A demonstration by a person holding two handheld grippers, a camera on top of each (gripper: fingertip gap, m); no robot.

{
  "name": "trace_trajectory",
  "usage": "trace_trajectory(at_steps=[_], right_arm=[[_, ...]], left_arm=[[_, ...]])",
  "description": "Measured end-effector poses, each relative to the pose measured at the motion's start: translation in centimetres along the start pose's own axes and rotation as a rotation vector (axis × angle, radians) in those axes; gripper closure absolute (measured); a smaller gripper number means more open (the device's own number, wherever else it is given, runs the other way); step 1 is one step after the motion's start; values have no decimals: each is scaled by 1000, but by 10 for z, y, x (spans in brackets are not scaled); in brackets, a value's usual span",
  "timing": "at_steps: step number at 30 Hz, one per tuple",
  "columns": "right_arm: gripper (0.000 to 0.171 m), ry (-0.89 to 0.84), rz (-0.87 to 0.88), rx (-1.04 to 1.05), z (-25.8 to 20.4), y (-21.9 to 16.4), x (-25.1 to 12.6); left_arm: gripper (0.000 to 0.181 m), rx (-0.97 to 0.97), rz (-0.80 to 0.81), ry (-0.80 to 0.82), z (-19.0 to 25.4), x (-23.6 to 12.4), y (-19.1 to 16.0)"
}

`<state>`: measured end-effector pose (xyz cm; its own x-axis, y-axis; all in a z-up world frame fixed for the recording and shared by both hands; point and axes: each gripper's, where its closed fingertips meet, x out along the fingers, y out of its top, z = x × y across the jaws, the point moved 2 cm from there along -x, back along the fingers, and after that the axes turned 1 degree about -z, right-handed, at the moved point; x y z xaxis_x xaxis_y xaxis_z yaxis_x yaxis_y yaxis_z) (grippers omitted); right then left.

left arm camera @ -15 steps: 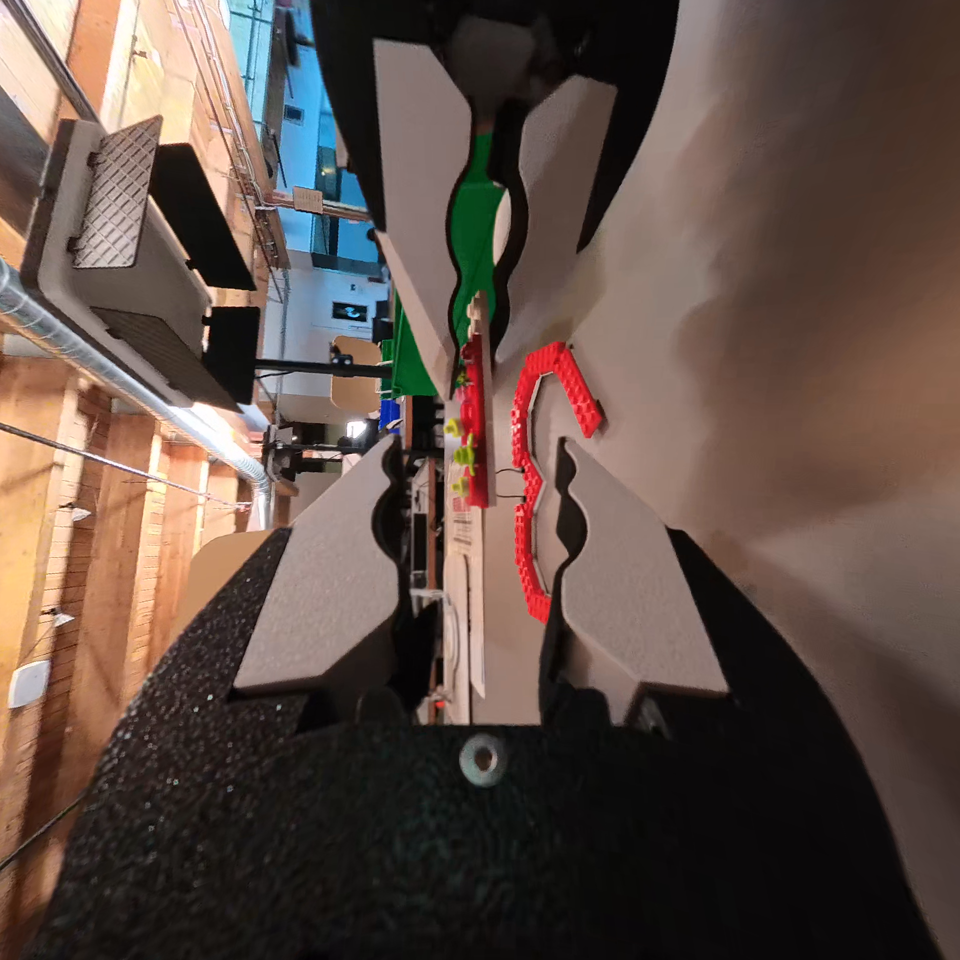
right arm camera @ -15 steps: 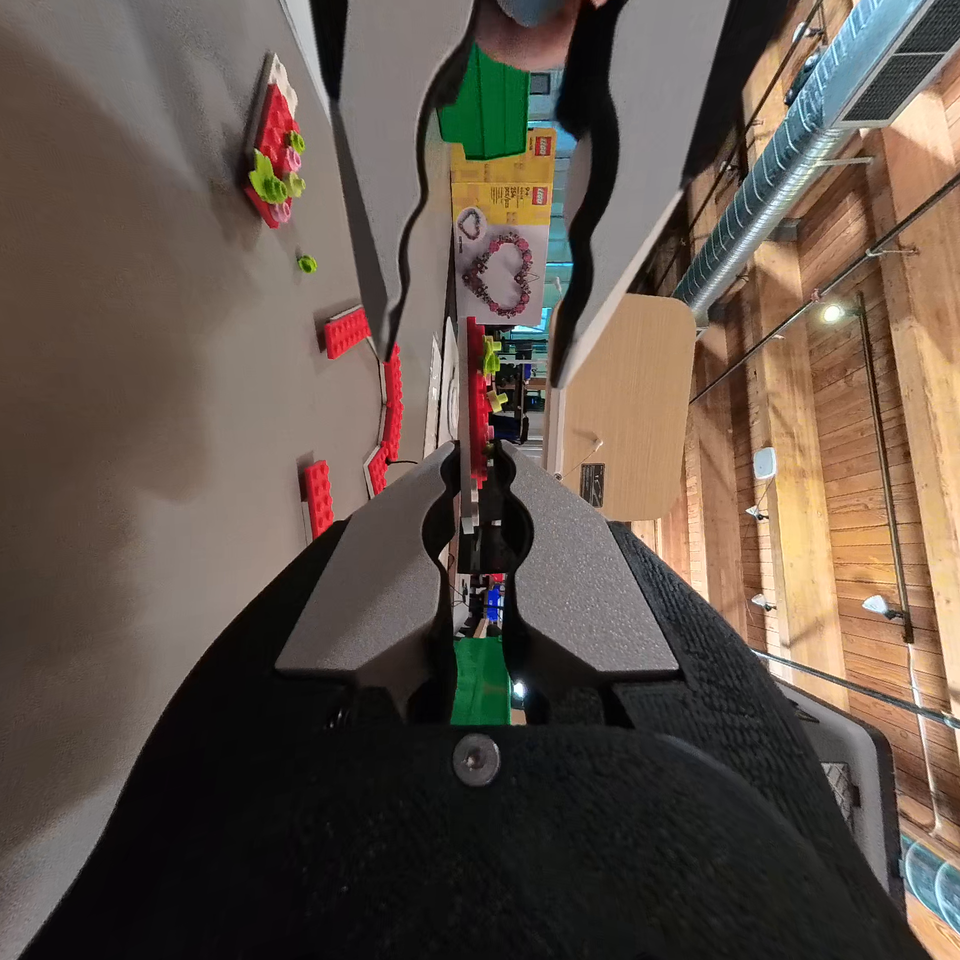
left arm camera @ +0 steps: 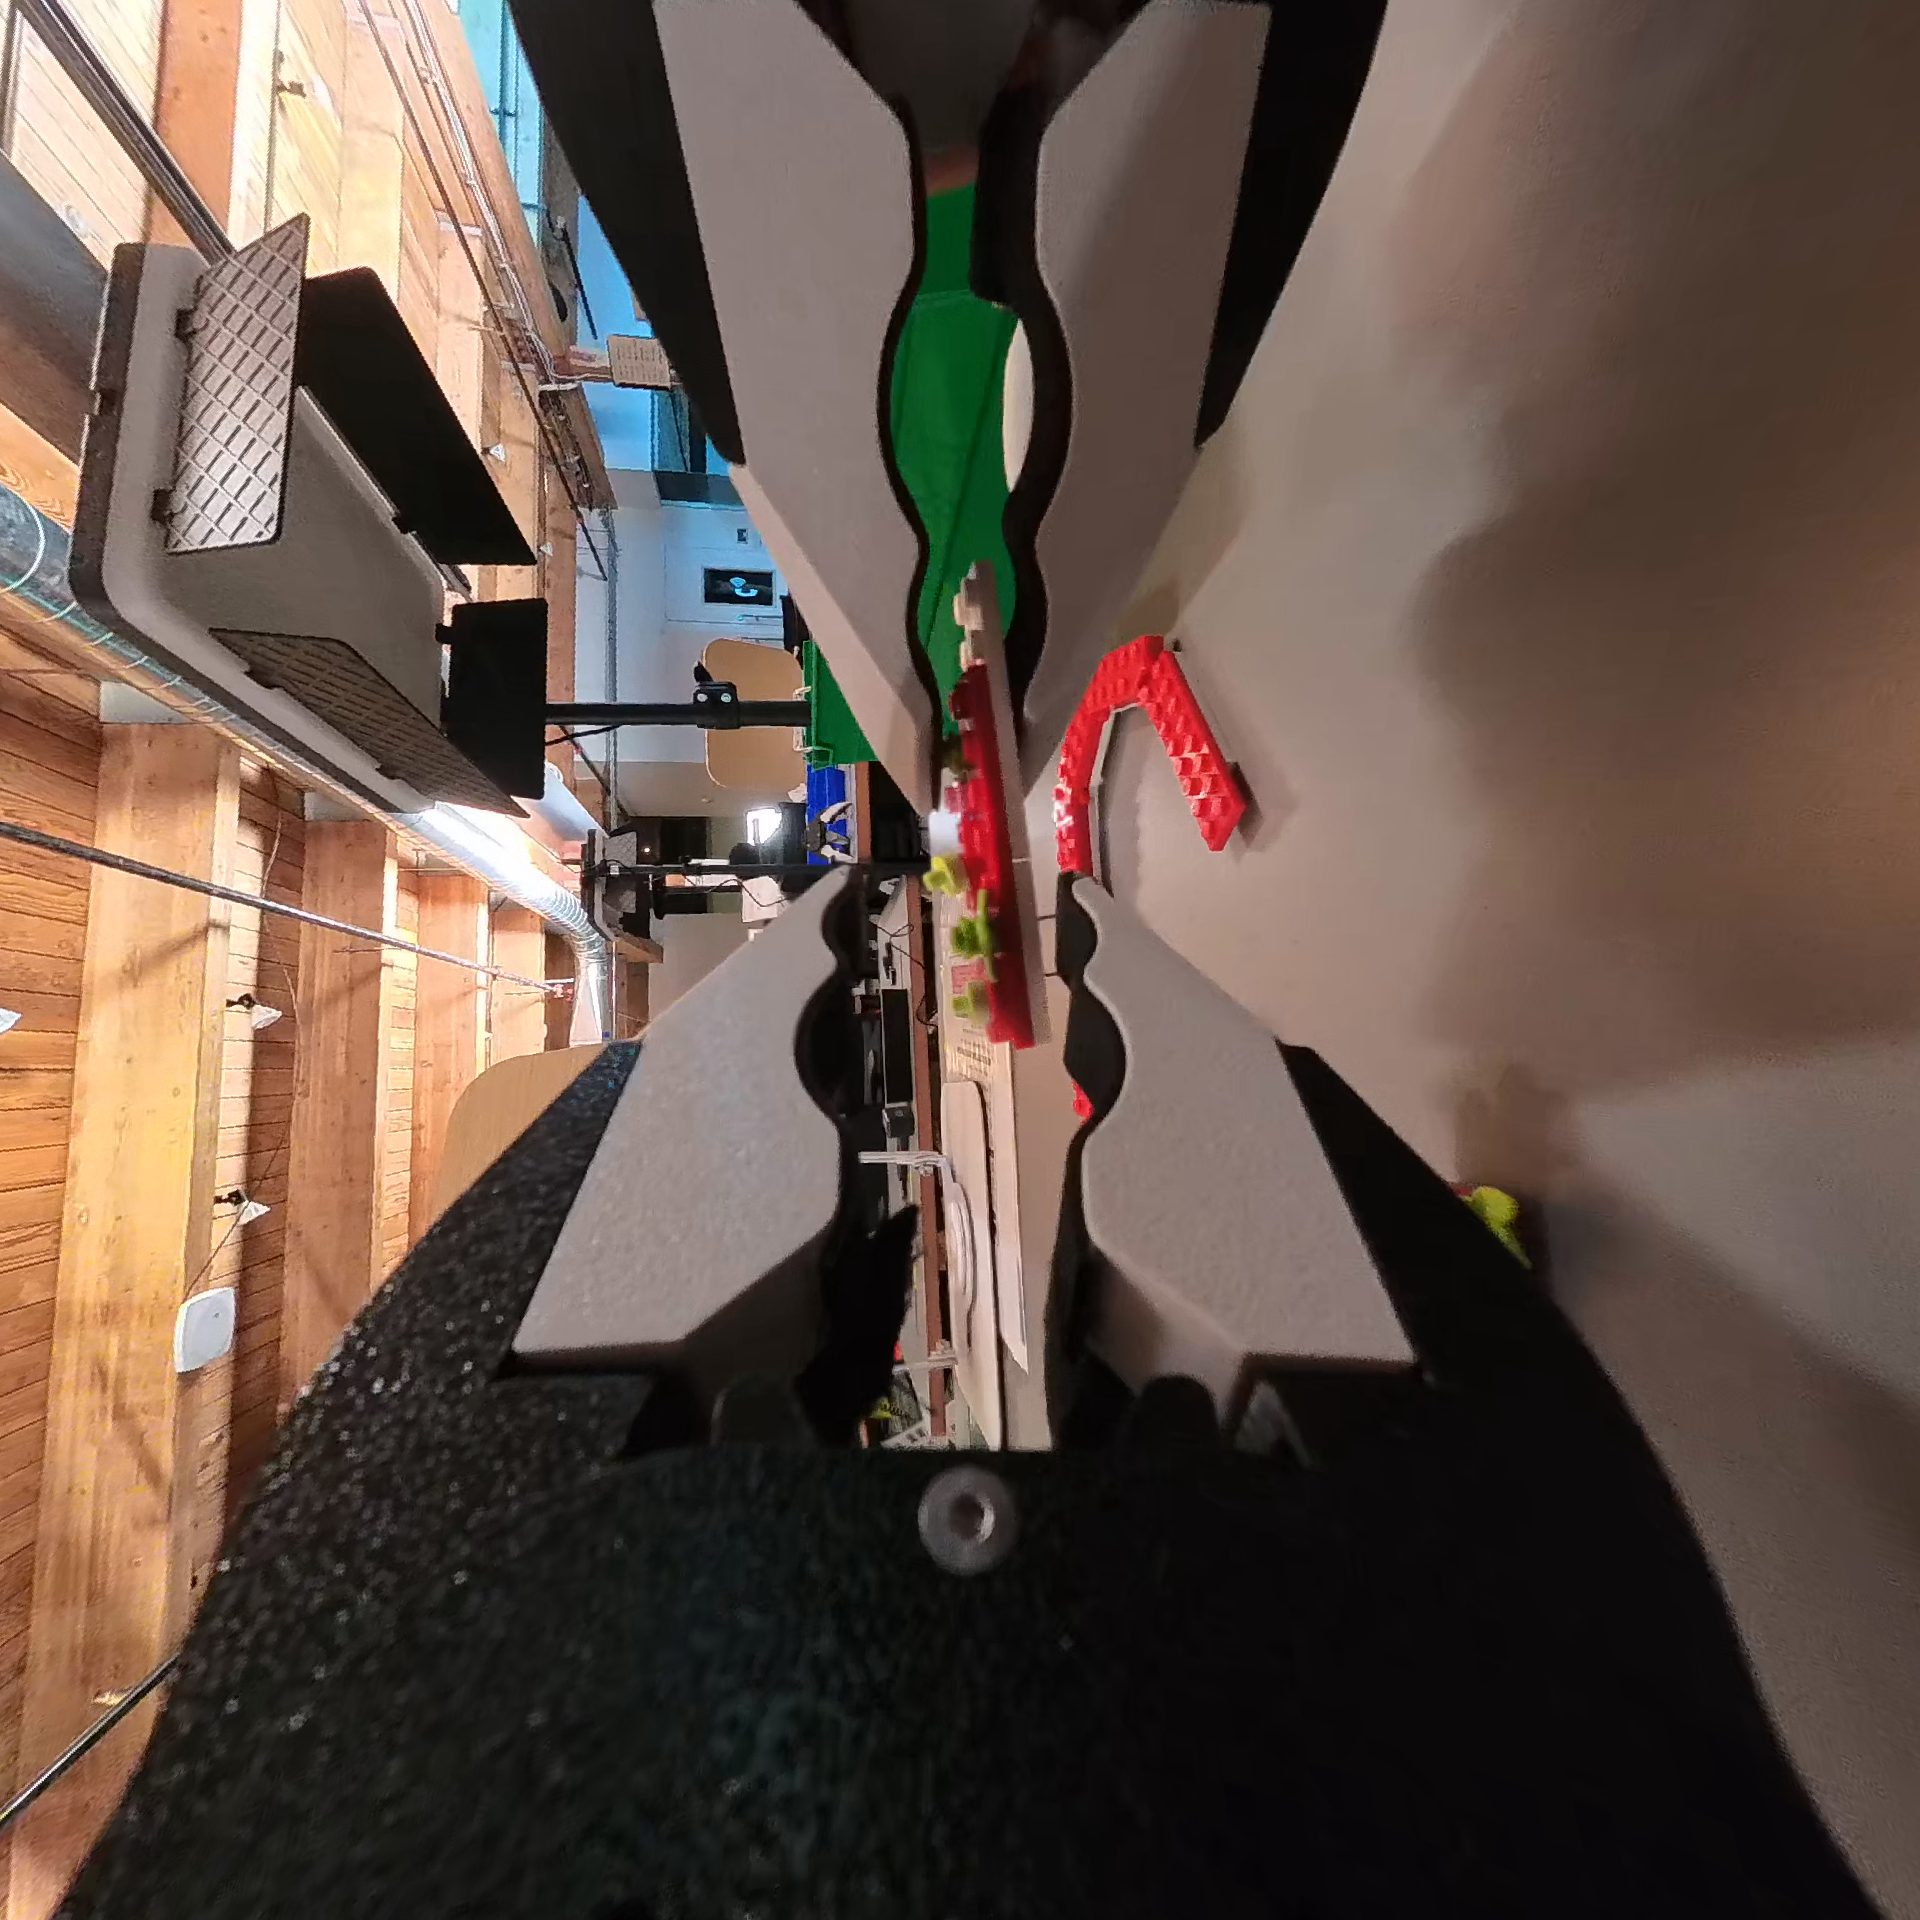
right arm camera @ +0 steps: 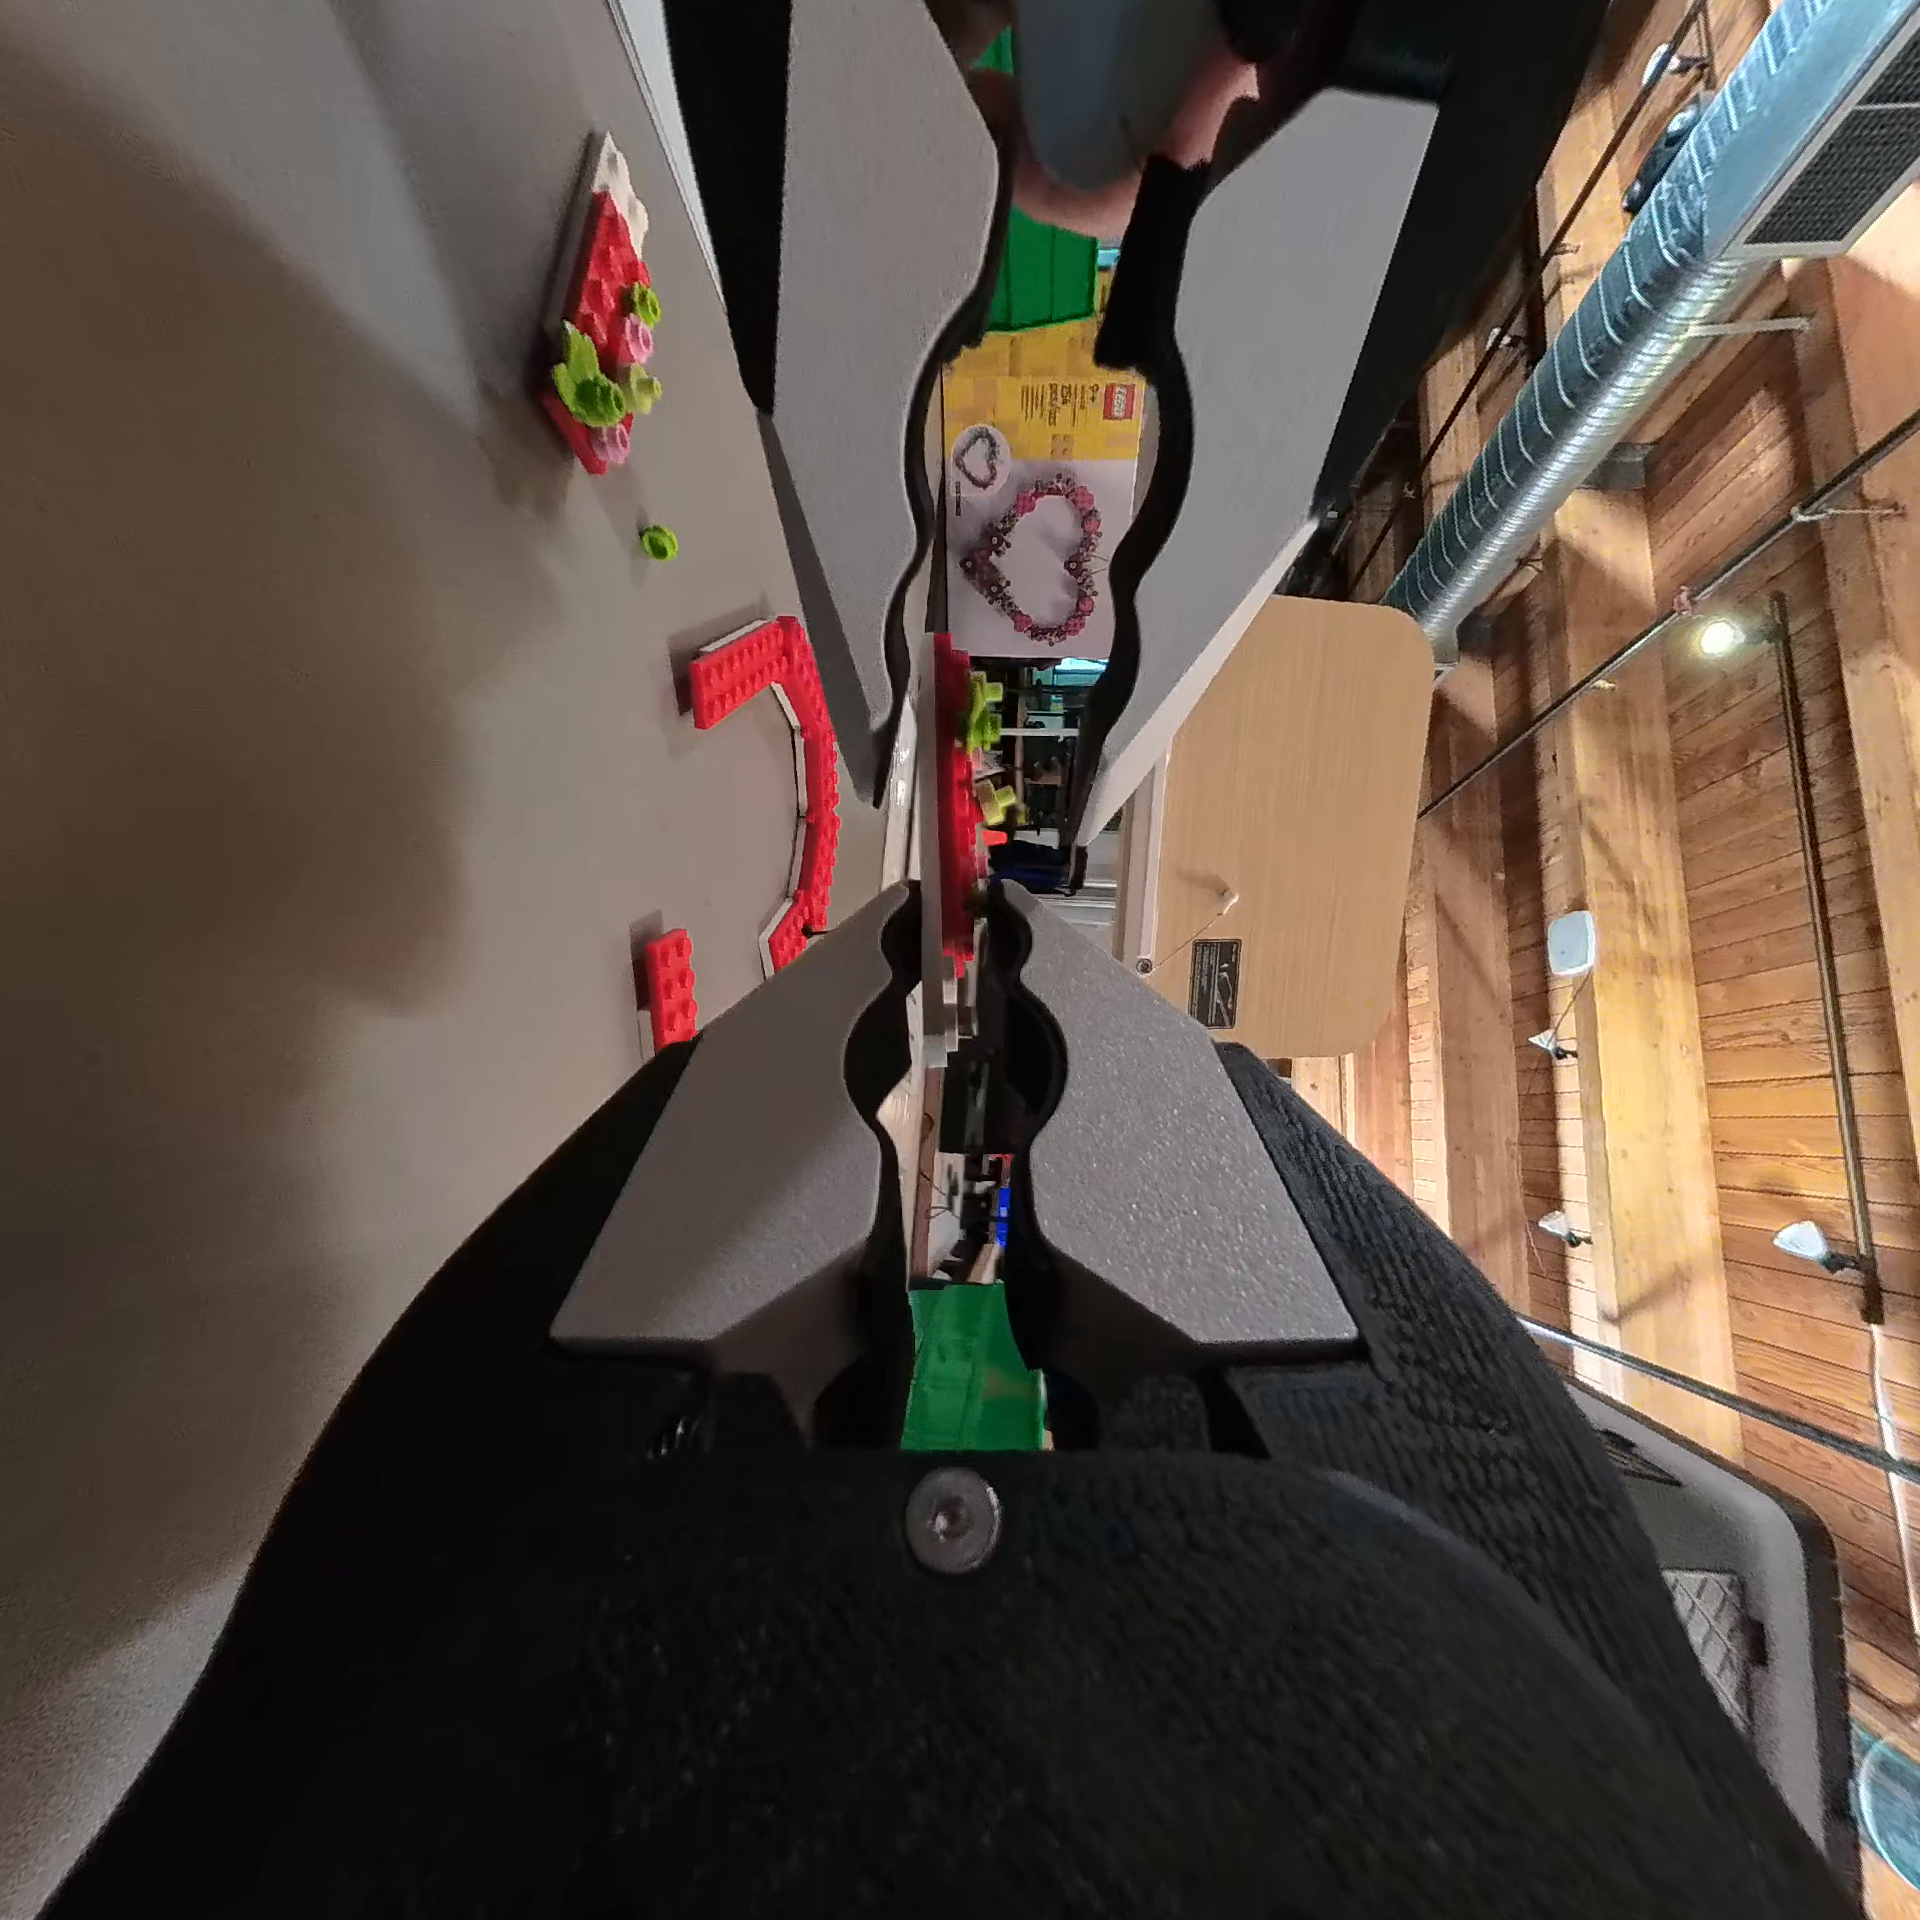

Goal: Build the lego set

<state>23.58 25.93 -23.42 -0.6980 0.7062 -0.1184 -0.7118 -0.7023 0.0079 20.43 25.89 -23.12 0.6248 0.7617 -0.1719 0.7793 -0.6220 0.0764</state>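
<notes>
A red lego plate (right arm camera: 948, 821) with lime-green flower pieces stands on edge above the grey table (right arm camera: 260, 416). My right gripper (right arm camera: 954, 896) is shut on its near end. In the left wrist view the plate (left arm camera: 1000, 894) runs between the two grippers. My left gripper (left arm camera: 961, 891) is open, with its fingers on either side of the plate's other end and a gap on both sides. The left gripper's fingers (right arm camera: 831, 468) show at the top of the right wrist view. A curved red frame section (right arm camera: 816, 769) lies on the table and also shows in the left wrist view (left arm camera: 1143, 727).
On the table lie a small red brick (right arm camera: 665, 987), a loose lime stud (right arm camera: 658, 541) and a red cluster with pink and lime flowers (right arm camera: 603, 332). A yellow lego box (right arm camera: 1039, 499) stands behind. A lime piece (left arm camera: 1496, 1221) lies beside my left gripper. My two grippers' fingertips are within a few centimetres of each other.
My left gripper's fingers have drawn closer together around the plate's end. My right gripper still holds the plate.
</notes>
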Motion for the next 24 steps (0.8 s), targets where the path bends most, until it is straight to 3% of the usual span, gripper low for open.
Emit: trace_trajectory(at_steps=[16,24], right_arm=[[162,6,5,6,-1,0,0],[162,30,11,-16,-5,2,1]], left_arm=[[163,15,2,-10,4,1,2],[162,42,15,-52,9,0,2]])
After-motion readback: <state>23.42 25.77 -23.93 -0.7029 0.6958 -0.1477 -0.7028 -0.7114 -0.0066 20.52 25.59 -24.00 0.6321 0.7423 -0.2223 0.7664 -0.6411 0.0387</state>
